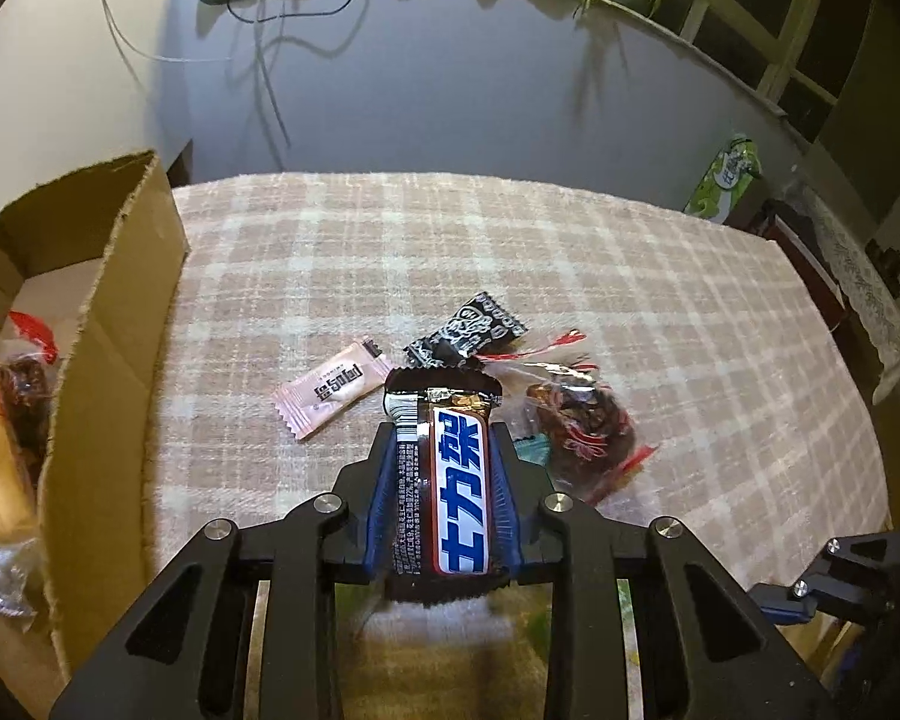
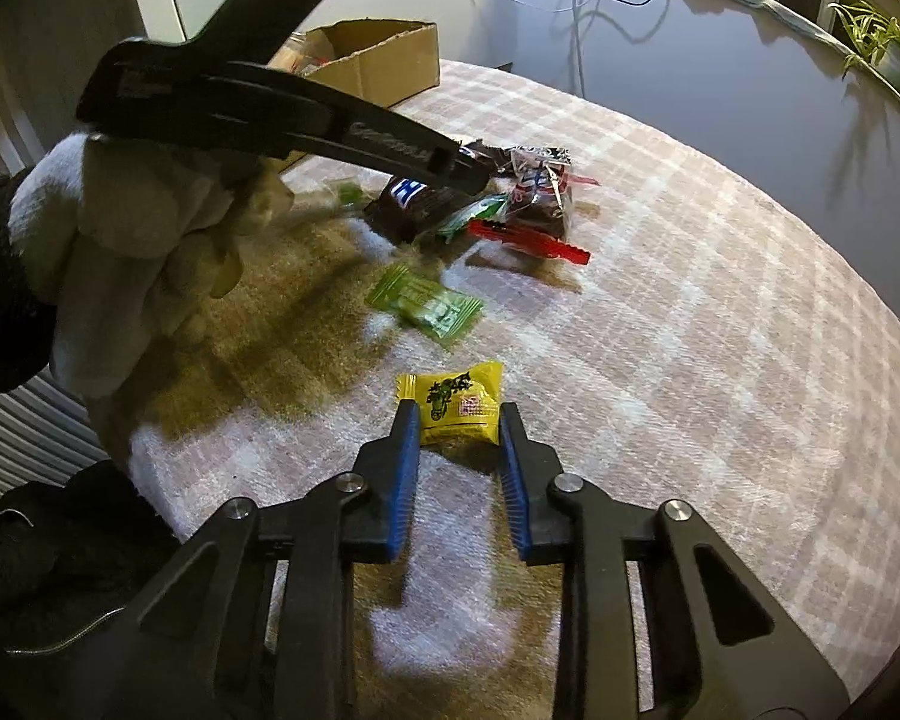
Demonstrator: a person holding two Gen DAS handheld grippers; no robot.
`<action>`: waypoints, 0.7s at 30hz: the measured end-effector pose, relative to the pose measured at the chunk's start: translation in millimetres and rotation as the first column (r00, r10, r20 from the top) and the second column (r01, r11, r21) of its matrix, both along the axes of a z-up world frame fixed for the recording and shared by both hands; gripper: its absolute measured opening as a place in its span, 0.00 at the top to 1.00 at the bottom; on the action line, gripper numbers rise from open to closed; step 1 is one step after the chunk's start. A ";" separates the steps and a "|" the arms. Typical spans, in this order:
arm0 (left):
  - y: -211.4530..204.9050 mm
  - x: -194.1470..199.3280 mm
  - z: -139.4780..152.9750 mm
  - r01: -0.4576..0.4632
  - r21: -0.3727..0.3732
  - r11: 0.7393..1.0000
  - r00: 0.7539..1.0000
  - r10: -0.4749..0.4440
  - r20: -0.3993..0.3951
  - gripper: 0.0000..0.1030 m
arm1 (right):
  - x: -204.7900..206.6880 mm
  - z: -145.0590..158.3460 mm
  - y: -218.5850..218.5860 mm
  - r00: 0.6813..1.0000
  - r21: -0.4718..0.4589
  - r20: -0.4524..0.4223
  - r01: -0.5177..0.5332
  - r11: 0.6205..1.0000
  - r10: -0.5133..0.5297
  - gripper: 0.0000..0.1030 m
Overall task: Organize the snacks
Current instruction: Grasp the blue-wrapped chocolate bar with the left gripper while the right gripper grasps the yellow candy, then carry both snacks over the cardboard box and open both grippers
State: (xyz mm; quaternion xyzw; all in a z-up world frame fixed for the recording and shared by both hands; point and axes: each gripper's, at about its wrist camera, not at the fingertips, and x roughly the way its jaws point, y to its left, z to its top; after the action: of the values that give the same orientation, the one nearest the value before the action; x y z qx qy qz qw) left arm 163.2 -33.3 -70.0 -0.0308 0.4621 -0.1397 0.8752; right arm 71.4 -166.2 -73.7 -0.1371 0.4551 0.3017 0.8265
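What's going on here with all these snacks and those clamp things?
A person is sorting snacks with a handheld gripper in each hand. The left gripper is shut on a chocolate bar; a cardboard box with some snacks already in it stands to its left. The right gripper is open around a yellow packet on the tablecloth. More snacks lie loose nearby.

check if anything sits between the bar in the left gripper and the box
Nothing visible does. The bar is clamped in the left gripper; only bare cloth lies toward the box, whose top is open.
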 end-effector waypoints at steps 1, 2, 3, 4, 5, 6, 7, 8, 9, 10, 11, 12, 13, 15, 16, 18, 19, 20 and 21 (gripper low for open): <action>0.5 -2.2 2.9 -0.001 -0.005 1.000 1.000 0.001 0.006 0.74 | -0.5 1.0 -0.5 1.000 -0.001 0.003 0.002 1.000 -0.002 0.77; 3.6 -4.9 5.9 -0.002 -0.011 1.000 1.000 0.002 0.011 0.74 | -0.9 1.5 -0.8 1.000 0.001 0.005 0.005 1.000 -0.005 0.78; 4.2 -7.2 9.1 -0.001 -0.017 1.000 1.000 0.001 0.018 0.74 | -1.3 2.4 -1.1 1.000 0.004 0.004 0.006 1.000 -0.006 0.79; 5.9 -10.1 13.0 -0.003 -0.025 1.000 1.000 0.003 0.026 0.74 | -1.3 3.6 -2.0 1.000 0.010 0.003 0.007 1.000 -0.007 0.81; 5.9 -11.8 16.5 -0.001 -0.030 1.000 0.999 0.002 0.035 0.74 | -1.5 4.9 -2.6 1.000 0.014 0.004 0.011 1.000 -0.011 0.82; 6.2 -14.1 19.8 0.001 -0.031 1.000 0.999 0.001 0.045 0.74 | -2.2 5.9 -3.8 1.000 0.016 0.006 0.013 1.000 -0.013 0.83; 5.8 -15.9 23.2 0.000 -0.035 0.999 0.999 0.002 0.052 0.74 | -1.6 7.0 -3.5 1.000 0.017 0.008 0.015 1.000 -0.015 0.84; 6.7 -18.2 26.1 0.002 -0.042 0.999 0.998 0.000 0.059 0.74 | -1.5 8.2 -3.8 1.000 0.020 0.011 0.019 1.000 -0.019 0.85; 6.4 -18.7 28.0 0.003 -0.045 0.999 0.998 -0.001 0.064 0.74 | -2.3 9.4 -5.1 1.000 0.023 0.013 0.022 1.000 -0.022 0.86; 7.7 -20.0 30.5 -0.001 -0.052 0.999 0.997 0.005 0.072 0.74 | -2.8 11.0 -6.2 1.000 0.027 0.015 0.025 0.999 -0.026 0.87; 9.4 -21.5 32.8 -0.003 -0.058 0.998 0.997 0.007 0.077 0.74 | -4.9 12.7 -7.4 0.999 0.030 0.016 0.027 0.999 -0.028 0.88; 11.2 -23.1 35.3 -0.003 -0.067 0.998 0.997 0.008 0.081 0.74 | -5.6 14.9 -8.2 0.999 0.032 0.020 0.032 0.999 -0.032 0.88; 11.8 -25.3 38.6 -0.004 -0.075 0.997 0.996 0.010 0.086 0.74 | -5.5 16.7 -8.5 0.999 0.034 0.023 0.035 0.999 -0.035 0.89; 14.7 -28.7 42.5 -0.005 -0.088 0.996 0.995 0.013 0.094 0.74 | -5.0 20.2 -8.4 0.999 0.038 0.029 0.039 0.999 -0.040 0.90; 14.8 -30.1 44.1 -0.005 -0.092 0.996 0.995 0.014 0.099 0.74 | -4.2 23.1 -8.6 0.998 0.039 0.036 0.041 0.998 -0.042 0.90; 18.4 -33.9 47.6 -0.008 -0.097 0.995 0.994 0.018 0.107 0.74 | -3.1 26.1 -6.8 0.998 0.037 0.044 0.039 0.999 -0.041 0.90; 19.2 -34.4 48.4 -0.008 -0.102 0.995 0.994 0.019 0.108 0.74 | -2.2 27.1 -6.2 0.998 0.039 0.049 0.042 0.998 -0.044 0.90; 20.8 -36.0 50.2 -0.008 -0.104 0.995 0.994 0.019 0.112 0.74 | -0.3 27.4 -5.6 0.998 0.042 0.049 0.044 0.998 -0.046 0.91; 22.8 -37.5 51.9 -0.009 -0.108 0.994 0.993 0.021 0.116 0.74 | -0.1 28.4 -5.0 0.997 0.045 0.051 0.048 0.998 -0.050 0.91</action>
State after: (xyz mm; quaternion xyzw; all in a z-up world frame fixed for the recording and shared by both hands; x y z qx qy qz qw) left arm 125.7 -10.5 -18.2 -0.0729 0.4017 -0.1592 0.8989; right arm 71.3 -171.2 -45.3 -0.1157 0.4299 0.2874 0.8480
